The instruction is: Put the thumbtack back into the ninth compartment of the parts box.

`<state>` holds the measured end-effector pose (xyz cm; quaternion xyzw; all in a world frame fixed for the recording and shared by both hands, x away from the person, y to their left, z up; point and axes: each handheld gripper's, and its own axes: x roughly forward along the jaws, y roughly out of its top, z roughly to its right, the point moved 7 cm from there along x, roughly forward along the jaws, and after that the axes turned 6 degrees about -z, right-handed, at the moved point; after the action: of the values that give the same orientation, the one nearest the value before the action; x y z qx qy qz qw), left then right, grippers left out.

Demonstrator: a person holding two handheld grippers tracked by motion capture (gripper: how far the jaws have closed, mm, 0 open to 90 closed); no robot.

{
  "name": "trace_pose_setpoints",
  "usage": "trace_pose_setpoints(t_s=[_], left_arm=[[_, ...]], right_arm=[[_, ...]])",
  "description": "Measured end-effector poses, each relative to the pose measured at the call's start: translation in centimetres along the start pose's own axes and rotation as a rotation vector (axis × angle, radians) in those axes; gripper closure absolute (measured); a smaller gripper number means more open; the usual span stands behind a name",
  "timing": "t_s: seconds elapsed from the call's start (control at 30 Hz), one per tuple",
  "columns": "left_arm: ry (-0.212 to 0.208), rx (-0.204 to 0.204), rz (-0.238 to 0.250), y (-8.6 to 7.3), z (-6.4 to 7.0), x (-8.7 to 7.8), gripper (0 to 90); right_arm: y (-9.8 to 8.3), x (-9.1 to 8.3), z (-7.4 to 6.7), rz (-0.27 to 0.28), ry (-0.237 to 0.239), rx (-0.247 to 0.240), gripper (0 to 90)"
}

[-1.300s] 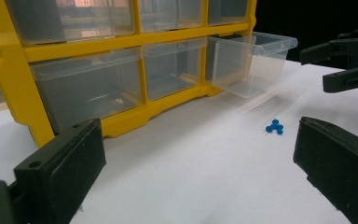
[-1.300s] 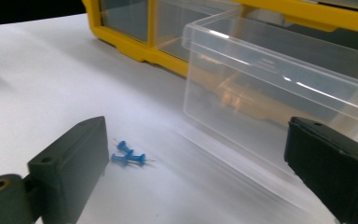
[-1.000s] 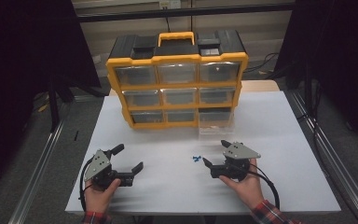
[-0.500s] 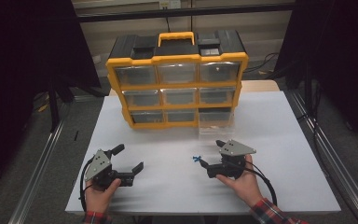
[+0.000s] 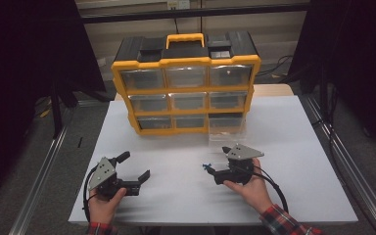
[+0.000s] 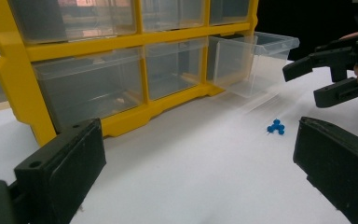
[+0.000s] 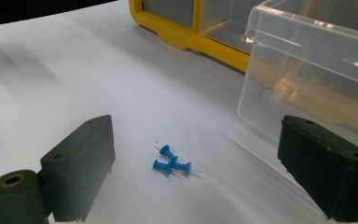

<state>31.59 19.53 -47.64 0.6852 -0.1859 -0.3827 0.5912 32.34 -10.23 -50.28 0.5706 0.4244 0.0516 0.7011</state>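
Three blue push pins (image 7: 171, 163) lie in a small heap on the white table (image 5: 284, 142). They rest on the table between the jaws of my right gripper (image 7: 196, 140), which is open and not touching them. From above, the right gripper (image 5: 218, 164) points left at the pins (image 5: 206, 167). My left gripper (image 5: 136, 165) rests open and empty at the near left, aimed right. In its own view the left gripper (image 6: 196, 135) faces the pins (image 6: 276, 127) and the right gripper (image 6: 305, 84) beyond them.
A yellow and black drawer cabinet (image 5: 186, 83) stands at the back of the table. Its bottom right clear drawer (image 5: 227, 128) is pulled out, just behind the right gripper. Metal rails run along both sides of the table.
The right gripper has edged slightly left, closer to the pins. The left gripper and the pins have stayed where they were.
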Motion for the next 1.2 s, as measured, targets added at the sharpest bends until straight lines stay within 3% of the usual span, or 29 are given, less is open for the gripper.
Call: trace_pose_setpoints(t_s=[0.1, 0.17, 0.2, 0.27, 0.4, 0.63, 0.77, 0.8, 1.03, 1.07, 1.1, 1.2], left_arm=[[0.002, 0.017, -0.014, -0.1, -0.1, 0.1, 2.1], [0.002, 0.004, -0.004, 0.0, -0.1, 0.1, 2.1], [0.003, -0.03, 0.019, 0.2, 0.1, 0.2, 2.1], [0.004, -0.007, 0.004, 0.0, -0.1, 0.1, 2.1], [0.003, -0.007, 0.002, 0.0, 0.0, 0.1, 2.1], [0.01, -0.004, 0.001, 0.0, -0.1, 0.1, 2.1], [0.004, -0.007, 0.001, 0.0, 0.0, 0.1, 2.1], [0.005, -0.007, 0.0, 0.0, -0.1, 0.1, 2.1], [0.007, -0.005, 0.001, 0.0, -0.1, 0.0, 2.1], [0.006, 0.012, -0.012, -0.1, -0.2, 0.0, 2.1], [0.005, -0.014, 0.008, 0.0, -0.1, 0.1, 2.1], [0.012, -0.014, 0.007, 0.0, -0.1, 0.0, 2.1]], right_arm=[[-0.2, 0.1, 0.1, -0.015, 0.0, 0.001, 11.8], [-0.1, 0.2, 0.2, -0.019, 0.006, 0.0, 14.0], [-0.1, 0.2, 0.2, -0.022, 0.007, 0.001, 15.3], [-0.1, 0.3, 0.2, -0.026, 0.018, -0.006, 19.3], [0.0, 0.4, 0.0, -0.036, 0.042, -0.009, 30.6], [0.0, 0.7, 0.3, -0.044, 0.056, -0.005, 42.6], [0.0, 0.8, 0.2, -0.087, 0.08, 0.009, 52.9], [-0.1, 1.0, 0.1, -0.122, 0.091, 0.011, 53.2], [0.0, 2.0, 0.2, -0.185, 0.105, -0.043, 58.3], [0.0, 2.2, 0.2, -0.196, 0.106, -0.043, 58.3], [-0.1, 2.3, 0.2, -0.203, 0.106, -0.045, 58.1], [-0.3, 2.6, 0.3, -0.218, 0.109, -0.05, 58.7]])
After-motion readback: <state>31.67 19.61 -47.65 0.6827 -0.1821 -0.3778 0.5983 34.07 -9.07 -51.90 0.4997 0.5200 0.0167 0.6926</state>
